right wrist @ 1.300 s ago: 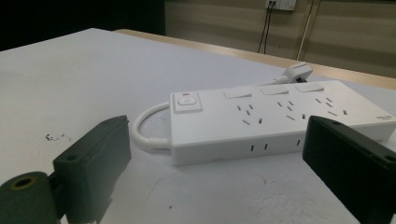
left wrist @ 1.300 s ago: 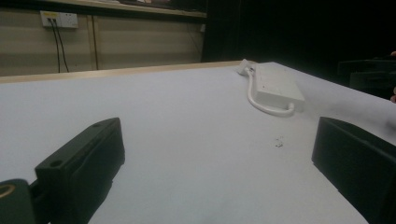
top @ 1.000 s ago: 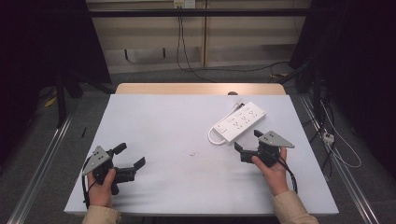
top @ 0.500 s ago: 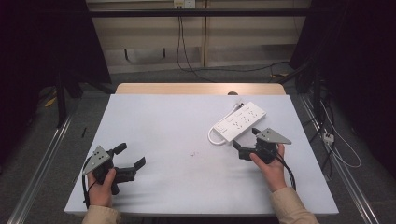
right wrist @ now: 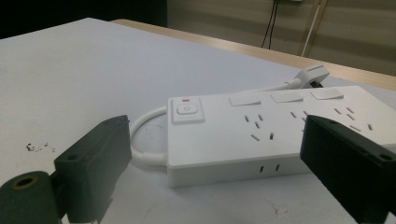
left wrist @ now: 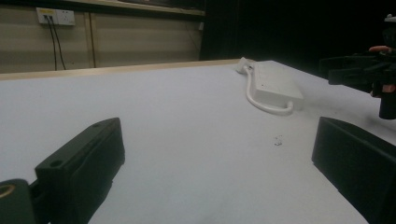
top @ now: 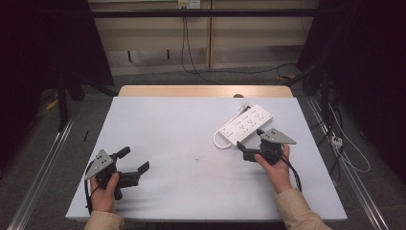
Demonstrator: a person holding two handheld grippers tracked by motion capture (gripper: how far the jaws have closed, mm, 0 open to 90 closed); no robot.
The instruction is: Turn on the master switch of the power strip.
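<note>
Fingers (right wrist: 348, 168) spread wide on right gripper (top: 250, 152), level with white power strip (top: 246, 124) right of centre on surface (top: 167, 124); straddle its switch end squarely (left gripper (top: 134, 165) equally open, idle lower left).

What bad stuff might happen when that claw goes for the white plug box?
The right gripper is open and close to the power strip, with nothing held. Its jaws might bump the strip and slide it over the smooth table instead of gripping it. The looped white cable by the switch end may snag a jaw. The switch could get pressed by accident.
</note>
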